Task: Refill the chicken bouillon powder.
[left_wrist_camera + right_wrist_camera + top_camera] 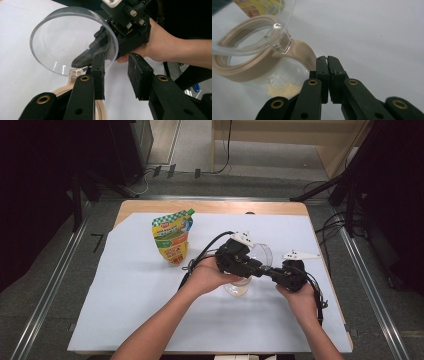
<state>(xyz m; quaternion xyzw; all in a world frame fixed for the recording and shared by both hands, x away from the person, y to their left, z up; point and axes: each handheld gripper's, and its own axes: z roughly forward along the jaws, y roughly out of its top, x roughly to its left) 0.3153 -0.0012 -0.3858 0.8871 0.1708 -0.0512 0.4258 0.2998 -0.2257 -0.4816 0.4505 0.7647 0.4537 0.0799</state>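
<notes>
Two grippers met over a glass jar at mid-tabletop.

The left gripper [116,75] stood part open, holding nothing beside the raised clear lid [62,37]; the right gripper [327,75] was closed by the jar [274,82]. Whether anything was pinched stayed unclear.

High view looks down and forward over the whole table [150,320] from the near side. Both gripper views sit low and close, each facing the jar [100,110] [262,70] and its clear lid [72,40] [257,30] from opposite sides.
</notes>
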